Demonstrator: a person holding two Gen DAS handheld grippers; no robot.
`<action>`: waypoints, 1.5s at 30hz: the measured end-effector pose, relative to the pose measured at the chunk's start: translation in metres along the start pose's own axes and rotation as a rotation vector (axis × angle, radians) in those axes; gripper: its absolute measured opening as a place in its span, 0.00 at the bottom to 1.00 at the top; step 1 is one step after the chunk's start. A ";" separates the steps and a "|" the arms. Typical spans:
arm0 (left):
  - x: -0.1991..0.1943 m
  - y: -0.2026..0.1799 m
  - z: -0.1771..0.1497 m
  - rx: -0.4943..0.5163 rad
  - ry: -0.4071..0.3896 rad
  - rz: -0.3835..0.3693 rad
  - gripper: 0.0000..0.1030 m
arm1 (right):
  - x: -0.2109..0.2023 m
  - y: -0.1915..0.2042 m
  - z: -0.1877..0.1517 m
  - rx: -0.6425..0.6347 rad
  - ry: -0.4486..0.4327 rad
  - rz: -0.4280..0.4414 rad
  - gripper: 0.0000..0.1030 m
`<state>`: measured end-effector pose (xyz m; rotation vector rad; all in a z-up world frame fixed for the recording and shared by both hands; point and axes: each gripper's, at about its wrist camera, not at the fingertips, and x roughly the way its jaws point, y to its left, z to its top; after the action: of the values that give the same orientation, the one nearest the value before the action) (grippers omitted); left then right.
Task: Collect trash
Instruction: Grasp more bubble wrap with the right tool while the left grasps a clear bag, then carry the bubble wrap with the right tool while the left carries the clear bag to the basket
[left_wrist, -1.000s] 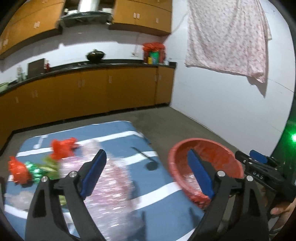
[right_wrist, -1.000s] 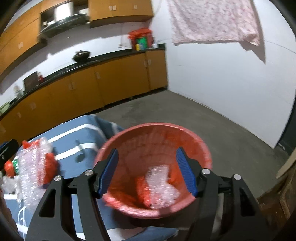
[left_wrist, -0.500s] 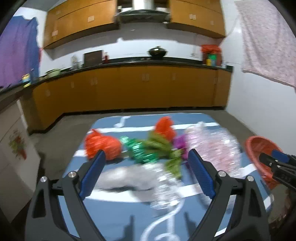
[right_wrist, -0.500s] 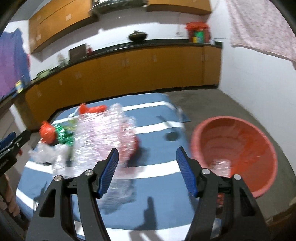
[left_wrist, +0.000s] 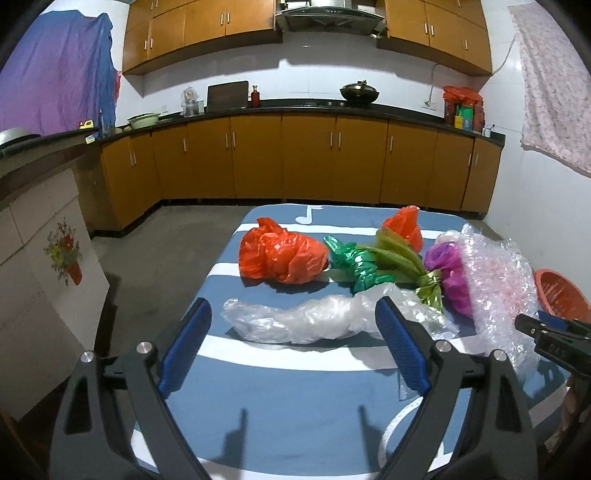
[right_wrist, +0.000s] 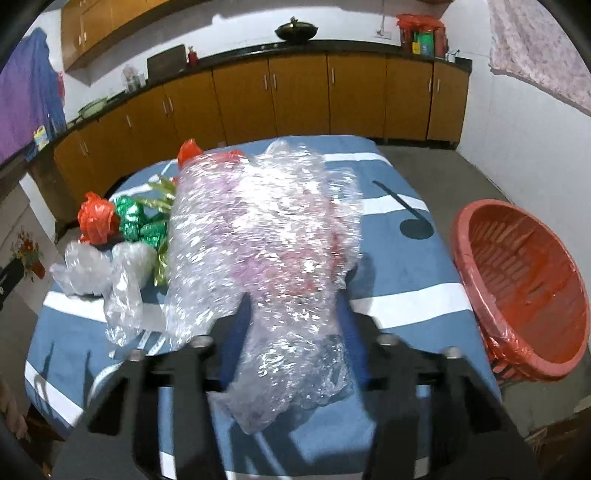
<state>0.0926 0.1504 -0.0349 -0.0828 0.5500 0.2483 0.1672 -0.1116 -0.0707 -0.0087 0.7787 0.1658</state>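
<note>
Trash lies on a blue striped table (left_wrist: 314, 398): an orange plastic bag (left_wrist: 280, 254), green foil (left_wrist: 354, 264), a purple wrapper (left_wrist: 450, 273), a clear plastic bag (left_wrist: 306, 321) and a big sheet of bubble wrap (left_wrist: 498, 280). My left gripper (left_wrist: 295, 354) is open and empty, just short of the clear bag. In the right wrist view my right gripper (right_wrist: 291, 325) stands open around the near end of the bubble wrap (right_wrist: 266, 236), which hides the fingertips. The red basket (right_wrist: 524, 288) stands to the right of the table.
Wooden kitchen cabinets (left_wrist: 306, 158) run along the far wall. A white panel with a flower picture (left_wrist: 44, 280) stands left of the table. The basket's rim (left_wrist: 557, 299) shows at the table's right edge in the left wrist view.
Both grippers swung left from the basket to the trash. The left now faces the clear bag. The right has moved forward so that the bubble wrap lies between its fingers.
</note>
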 end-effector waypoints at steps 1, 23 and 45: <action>0.001 0.000 -0.001 -0.001 0.002 -0.001 0.86 | 0.000 0.002 0.000 -0.013 0.000 -0.004 0.20; 0.072 -0.058 0.000 0.019 0.167 -0.112 0.53 | -0.032 -0.010 0.010 0.002 -0.096 0.003 0.05; 0.015 -0.050 0.038 0.010 0.021 -0.250 0.04 | -0.069 -0.027 0.027 0.022 -0.203 0.034 0.03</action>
<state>0.1373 0.1109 -0.0101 -0.1434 0.5560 0.0011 0.1421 -0.1460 -0.0043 0.0420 0.5787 0.1869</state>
